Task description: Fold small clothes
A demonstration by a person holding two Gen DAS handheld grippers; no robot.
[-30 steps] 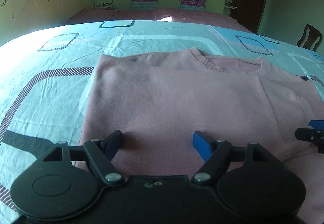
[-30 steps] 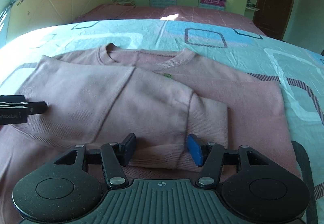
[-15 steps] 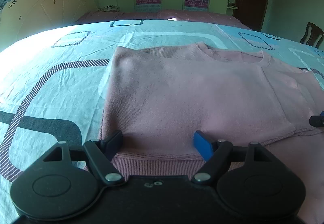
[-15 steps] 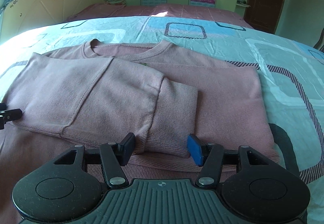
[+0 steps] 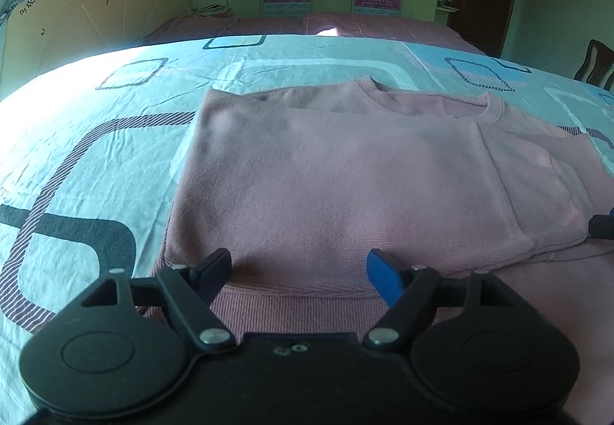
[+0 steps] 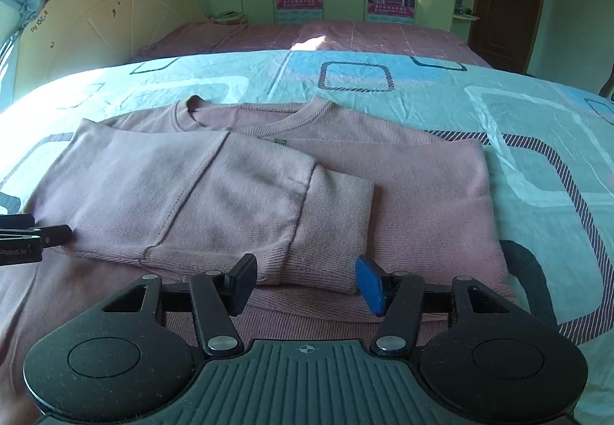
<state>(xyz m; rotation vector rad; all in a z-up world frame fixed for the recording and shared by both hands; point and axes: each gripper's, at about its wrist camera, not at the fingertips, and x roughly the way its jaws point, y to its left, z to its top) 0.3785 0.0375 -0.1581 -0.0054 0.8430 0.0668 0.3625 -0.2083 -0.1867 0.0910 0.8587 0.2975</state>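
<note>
A pink sweatshirt (image 5: 345, 187) lies flat on the bed, its left side and sleeve folded across the body. The folded sleeve's ribbed cuff (image 6: 334, 229) ends near the middle in the right wrist view. My left gripper (image 5: 299, 271) is open and empty over the ribbed hem at the near left. My right gripper (image 6: 305, 281) is open and empty just short of the cuff and the hem. The left gripper's tip (image 6: 34, 237) shows at the left edge of the right wrist view.
The bed sheet (image 5: 96, 156) is light blue with dark rounded-square patterns. A cream headboard (image 6: 96, 25) leans at the far left. A second bed with a pink cover (image 6: 326, 37), green cupboards and a dark door stand behind. A chair (image 5: 596, 64) is at the far right.
Both grippers have drawn back toward the near hem, open all along. The sweatshirt lies as it was, with the sleeve folded across.
</note>
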